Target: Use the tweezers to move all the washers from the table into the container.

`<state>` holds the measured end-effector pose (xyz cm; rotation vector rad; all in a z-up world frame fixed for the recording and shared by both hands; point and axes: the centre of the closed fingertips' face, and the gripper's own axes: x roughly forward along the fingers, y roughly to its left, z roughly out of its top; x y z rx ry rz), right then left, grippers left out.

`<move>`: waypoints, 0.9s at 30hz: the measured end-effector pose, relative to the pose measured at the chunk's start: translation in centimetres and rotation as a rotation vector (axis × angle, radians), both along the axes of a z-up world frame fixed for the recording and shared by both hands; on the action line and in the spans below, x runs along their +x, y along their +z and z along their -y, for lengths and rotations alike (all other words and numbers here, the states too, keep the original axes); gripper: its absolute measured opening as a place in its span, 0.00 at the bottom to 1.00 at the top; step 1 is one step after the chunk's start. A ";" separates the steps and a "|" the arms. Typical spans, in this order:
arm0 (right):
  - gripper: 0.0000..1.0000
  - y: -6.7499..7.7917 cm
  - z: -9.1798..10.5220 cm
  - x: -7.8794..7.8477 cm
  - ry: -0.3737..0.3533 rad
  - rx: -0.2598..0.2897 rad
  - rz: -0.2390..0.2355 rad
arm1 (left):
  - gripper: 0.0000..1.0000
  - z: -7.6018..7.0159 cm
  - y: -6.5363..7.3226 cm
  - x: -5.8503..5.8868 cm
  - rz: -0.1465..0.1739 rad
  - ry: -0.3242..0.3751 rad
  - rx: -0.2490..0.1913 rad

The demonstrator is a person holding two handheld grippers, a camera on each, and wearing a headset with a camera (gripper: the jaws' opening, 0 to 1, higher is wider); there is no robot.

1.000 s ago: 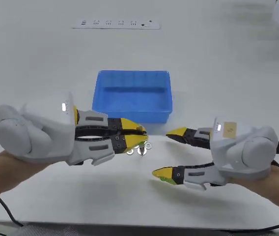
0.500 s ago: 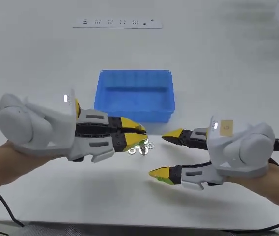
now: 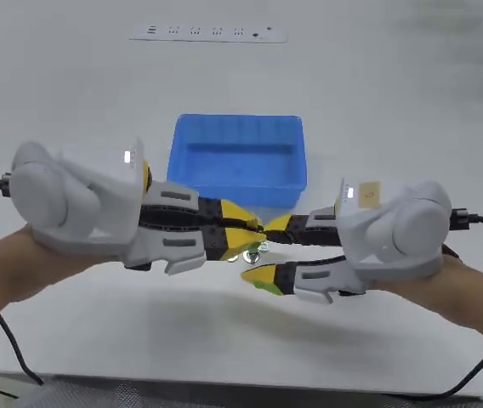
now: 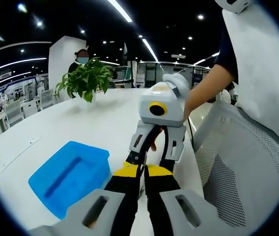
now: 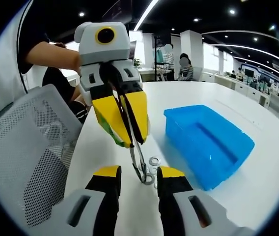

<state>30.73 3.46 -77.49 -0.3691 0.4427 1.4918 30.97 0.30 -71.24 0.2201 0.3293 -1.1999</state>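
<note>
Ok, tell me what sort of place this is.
Probably an open-plan office or lab: a big white table, a mesh office chair beside it, a potted plant and ceiling strip lights.

My white tabletop [image 3: 394, 110] carries a blue container [image 3: 238, 160], a few washers [image 5: 154, 161] lying near its front wall, and a power strip [image 3: 208, 33] far beyond it.

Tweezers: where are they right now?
In the right gripper view the tweezers hang from the left gripper, tips at the washers on the table, beside the blue container.
</note>
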 end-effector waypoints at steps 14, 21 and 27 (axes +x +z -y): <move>0.13 0.2 -0.7 0.0 0.059 0.005 0.031 | 0.07 -0.2 -0.1 -0.1 -0.019 0.007 -0.012; 0.11 0.1 -0.8 -0.1 0.092 -0.016 0.096 | 0.07 -0.1 -0.2 -0.2 -0.018 -0.001 0.004; 0.10 0.1 -0.7 -0.2 0.095 -0.020 0.130 | 0.08 0.0 -0.4 -0.4 -0.026 0.010 0.011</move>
